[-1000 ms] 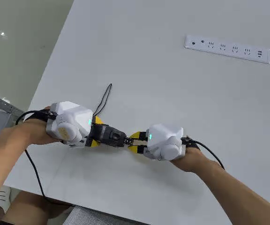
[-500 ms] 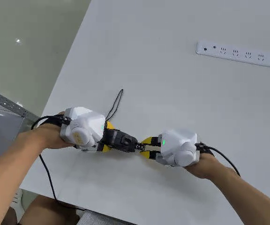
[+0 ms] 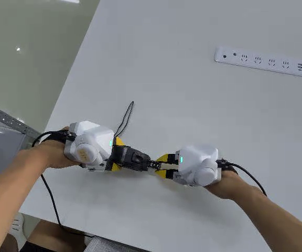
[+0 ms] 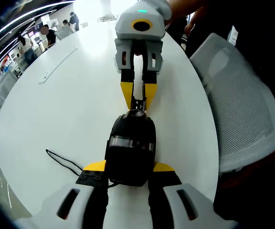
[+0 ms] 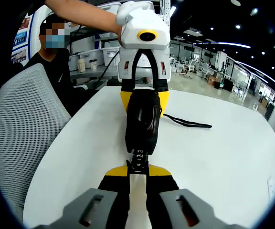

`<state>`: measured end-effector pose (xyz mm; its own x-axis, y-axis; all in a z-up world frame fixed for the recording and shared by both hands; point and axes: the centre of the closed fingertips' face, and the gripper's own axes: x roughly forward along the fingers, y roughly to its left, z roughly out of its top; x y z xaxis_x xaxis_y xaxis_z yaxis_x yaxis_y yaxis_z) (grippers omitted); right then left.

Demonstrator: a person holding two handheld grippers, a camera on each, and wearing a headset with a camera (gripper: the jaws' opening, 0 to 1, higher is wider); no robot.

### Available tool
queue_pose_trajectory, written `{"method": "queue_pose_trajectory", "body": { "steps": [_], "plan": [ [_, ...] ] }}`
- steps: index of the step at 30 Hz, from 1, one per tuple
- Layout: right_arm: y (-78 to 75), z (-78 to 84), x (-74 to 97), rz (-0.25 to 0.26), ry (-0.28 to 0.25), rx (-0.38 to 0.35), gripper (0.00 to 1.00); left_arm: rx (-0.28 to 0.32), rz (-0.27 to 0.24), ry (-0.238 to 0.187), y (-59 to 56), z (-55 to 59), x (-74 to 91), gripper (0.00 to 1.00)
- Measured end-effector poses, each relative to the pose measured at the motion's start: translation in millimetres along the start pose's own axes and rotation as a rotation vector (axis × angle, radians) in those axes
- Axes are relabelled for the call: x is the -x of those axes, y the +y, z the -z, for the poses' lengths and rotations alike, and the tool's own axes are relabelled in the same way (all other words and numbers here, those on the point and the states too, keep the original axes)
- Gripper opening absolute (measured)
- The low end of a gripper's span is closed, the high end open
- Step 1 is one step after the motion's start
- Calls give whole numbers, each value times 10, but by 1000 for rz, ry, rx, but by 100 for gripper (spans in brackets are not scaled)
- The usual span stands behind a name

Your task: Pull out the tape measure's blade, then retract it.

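A black tape measure lies low over the white table, with my left gripper shut on its case. In the left gripper view the case sits between the yellow-tipped jaws of the left gripper. My right gripper faces it, shut on the end of the blade. The right gripper view shows a short numbered stretch of blade running from the case into the right gripper. The two grippers point at each other, almost tip to tip.
The tape measure's black wrist strap trails on the table behind the left gripper. A white power strip lies far right. The table's edge runs along the left. A grey mesh chair stands beside the table.
The gap between the case and the right gripper's tips has widened a little, so a short stretch of blade now shows. The head camera has shifted; both grips are unchanged.
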<state>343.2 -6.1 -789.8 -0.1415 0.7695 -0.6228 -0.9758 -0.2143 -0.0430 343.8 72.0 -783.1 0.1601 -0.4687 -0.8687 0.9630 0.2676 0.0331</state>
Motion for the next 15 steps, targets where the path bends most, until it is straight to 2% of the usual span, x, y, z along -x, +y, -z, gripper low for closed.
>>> {"method": "queue_pose_trajectory", "body": {
  "steps": [15],
  "plan": [
    [6,66,91,-6,4,-16,9,4,1,5,6,-27,-29,28]
  ]
}}
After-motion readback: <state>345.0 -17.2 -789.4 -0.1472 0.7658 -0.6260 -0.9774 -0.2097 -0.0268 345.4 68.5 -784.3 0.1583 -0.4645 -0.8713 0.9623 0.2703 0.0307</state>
